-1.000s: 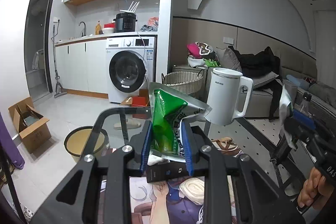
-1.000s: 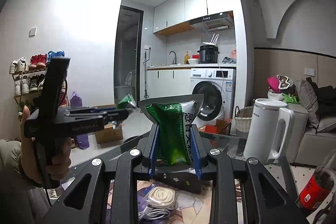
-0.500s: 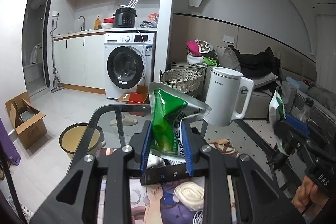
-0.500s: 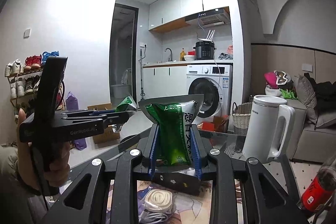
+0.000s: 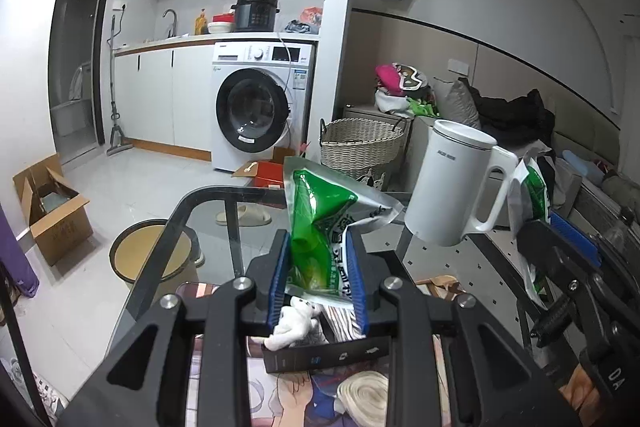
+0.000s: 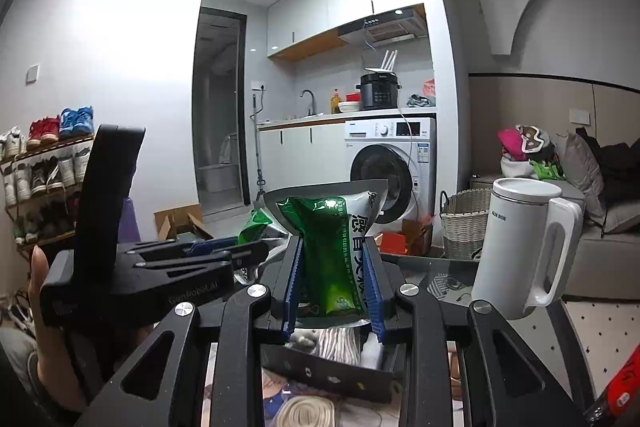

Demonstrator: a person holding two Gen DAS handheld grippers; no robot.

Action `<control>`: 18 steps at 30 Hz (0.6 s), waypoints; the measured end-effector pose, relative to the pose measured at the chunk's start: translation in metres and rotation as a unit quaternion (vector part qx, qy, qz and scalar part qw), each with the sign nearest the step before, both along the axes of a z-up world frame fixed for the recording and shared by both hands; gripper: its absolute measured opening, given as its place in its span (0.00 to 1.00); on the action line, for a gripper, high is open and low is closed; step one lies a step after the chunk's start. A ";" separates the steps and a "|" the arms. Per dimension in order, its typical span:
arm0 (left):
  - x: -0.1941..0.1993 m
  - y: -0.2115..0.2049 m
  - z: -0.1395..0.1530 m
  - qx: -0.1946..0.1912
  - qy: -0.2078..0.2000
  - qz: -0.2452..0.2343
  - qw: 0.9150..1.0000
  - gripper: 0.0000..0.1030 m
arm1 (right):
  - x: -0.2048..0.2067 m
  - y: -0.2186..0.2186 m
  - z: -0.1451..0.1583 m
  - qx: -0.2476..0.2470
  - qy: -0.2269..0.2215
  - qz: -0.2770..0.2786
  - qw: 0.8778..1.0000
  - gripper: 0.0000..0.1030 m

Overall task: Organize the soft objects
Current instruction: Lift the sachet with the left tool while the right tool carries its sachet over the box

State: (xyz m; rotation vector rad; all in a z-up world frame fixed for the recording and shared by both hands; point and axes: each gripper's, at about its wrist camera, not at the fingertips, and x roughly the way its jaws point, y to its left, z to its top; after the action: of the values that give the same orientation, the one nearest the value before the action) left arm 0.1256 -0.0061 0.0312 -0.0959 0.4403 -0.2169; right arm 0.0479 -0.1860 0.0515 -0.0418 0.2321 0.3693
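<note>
Green foil packets, one clamped in each gripper: left gripper [image 5: 318, 273] with blue fingers [image 5: 279, 277] pressed together on a crinkled green packet [image 5: 320, 223], right gripper [image 6: 331, 285] likewise squeezed shut on a second green packet [image 6: 326, 251]. Both held upright above the glass table [image 5: 216, 223], directly over an open dark box [image 5: 326, 357] already holding a small white plush toy [image 5: 294, 323] and striped cloth [image 6: 340, 345]. Probably the step in hand: lowering each packet into that box. Best done one at a time, tipping the packet flat over the free part of the box, bringing it low before letting go, and keeping clear of the white jug [image 5: 456, 187] standing just beyond. Slippery, crackly film on the packets, silvery at the sealed edges, pinched into an hourglass waist by the ribbed pads; likely to spring back on release. Soft fuzzy plush, woven cloth, thin stiff card for the box, hard smooth plastic on the jug. Coiled cream strap [image 5: 366, 397] lying near the box on a printed mat.
</note>
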 end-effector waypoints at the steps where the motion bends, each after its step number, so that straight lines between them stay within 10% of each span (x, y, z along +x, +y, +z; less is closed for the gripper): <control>1: 0.002 0.000 -0.001 0.000 0.001 0.001 1.000 0.25 | 0.004 0.000 0.000 0.000 0.000 -0.002 1.000 0.27; 18: 0.020 -0.008 -0.006 -0.001 0.013 0.011 1.000 0.25 | 0.049 0.010 -0.014 -0.009 0.034 -0.017 0.999 0.27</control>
State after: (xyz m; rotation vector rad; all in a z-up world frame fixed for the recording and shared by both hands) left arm 0.1459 -0.0145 0.0255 -0.1052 0.4650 -0.1950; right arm 0.0973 -0.1755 0.0371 -0.0430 0.3028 0.3347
